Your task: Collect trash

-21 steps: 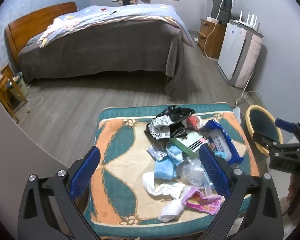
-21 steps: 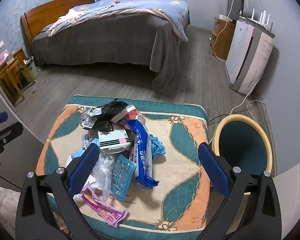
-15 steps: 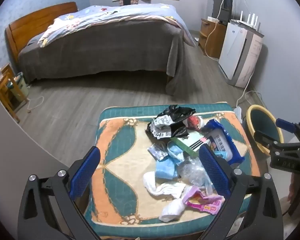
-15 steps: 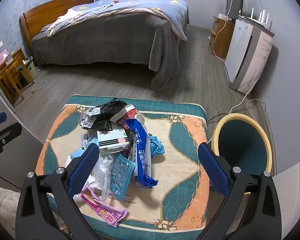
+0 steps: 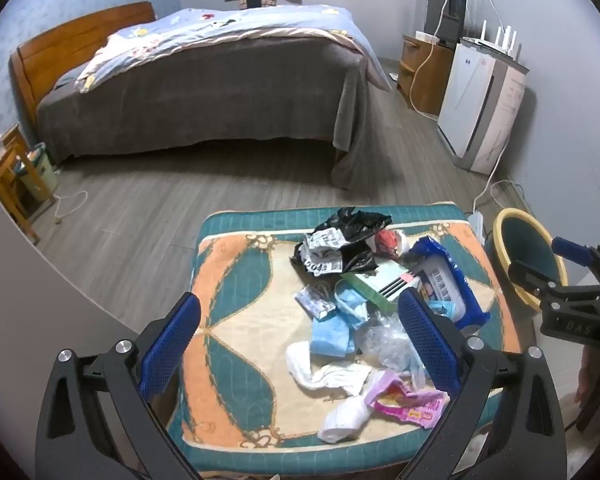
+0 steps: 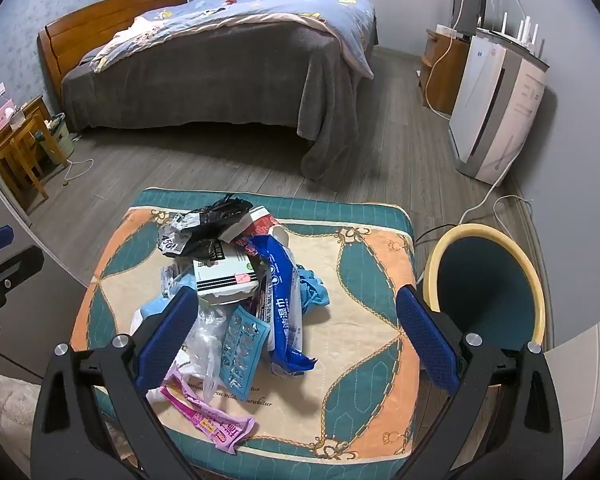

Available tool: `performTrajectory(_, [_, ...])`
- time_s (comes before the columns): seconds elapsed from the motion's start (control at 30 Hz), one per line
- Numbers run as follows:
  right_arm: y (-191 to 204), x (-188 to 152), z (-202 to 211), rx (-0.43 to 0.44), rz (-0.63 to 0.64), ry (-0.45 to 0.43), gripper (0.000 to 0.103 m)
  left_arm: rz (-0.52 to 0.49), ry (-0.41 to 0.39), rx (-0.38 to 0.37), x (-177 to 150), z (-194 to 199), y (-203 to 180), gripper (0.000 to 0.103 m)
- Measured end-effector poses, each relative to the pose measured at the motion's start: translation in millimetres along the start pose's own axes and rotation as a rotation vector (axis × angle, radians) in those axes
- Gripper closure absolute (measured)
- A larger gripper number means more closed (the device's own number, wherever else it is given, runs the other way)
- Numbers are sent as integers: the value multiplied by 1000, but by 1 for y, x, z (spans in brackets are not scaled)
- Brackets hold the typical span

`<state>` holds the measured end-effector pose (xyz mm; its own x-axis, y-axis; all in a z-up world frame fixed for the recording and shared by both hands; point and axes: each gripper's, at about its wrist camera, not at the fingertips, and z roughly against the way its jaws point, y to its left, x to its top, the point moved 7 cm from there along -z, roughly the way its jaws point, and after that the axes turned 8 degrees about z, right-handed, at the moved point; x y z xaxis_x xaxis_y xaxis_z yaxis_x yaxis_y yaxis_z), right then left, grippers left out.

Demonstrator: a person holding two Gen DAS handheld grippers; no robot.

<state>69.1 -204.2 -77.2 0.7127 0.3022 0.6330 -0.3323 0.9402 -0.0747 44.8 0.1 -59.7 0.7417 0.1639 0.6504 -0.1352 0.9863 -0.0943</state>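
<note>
A heap of trash lies on a patterned cushion [image 5: 236, 300] [image 6: 364, 320]: a black bag [image 5: 340, 240] [image 6: 208, 228], a blue wet-wipe pack [image 5: 444, 280] [image 6: 284, 292], a green-and-white box [image 5: 380, 282] [image 6: 224, 276], clear plastic [image 5: 384, 340], white tissue [image 5: 328, 372] and a pink wrapper [image 5: 404, 398] [image 6: 208, 420]. My left gripper [image 5: 300, 344] is open and empty above the heap's near side. My right gripper [image 6: 296, 336] is open and empty over the wipe pack. A yellow-rimmed teal bin [image 6: 488, 280] [image 5: 528, 256] stands right of the cushion.
A bed [image 5: 204, 92] fills the far side. A white air purifier [image 6: 496, 108] and a wooden cabinet [image 6: 444, 72] stand along the right wall, with a cable [image 6: 496, 204] on the floor. A wooden stand [image 6: 16, 144] is at the left.
Both grippers have drifted slightly; the views are nearly the same. Both stay open and nothing has been taken hold of.
</note>
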Motion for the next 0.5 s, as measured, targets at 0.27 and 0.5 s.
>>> performTrajectory(0.27, [0,0,0,-2,0,1,6,1,2,1,0,0,0,5])
performTrajectory(0.5, [0,0,0,-2,0,2,6,0,3,1,0,0,0,5])
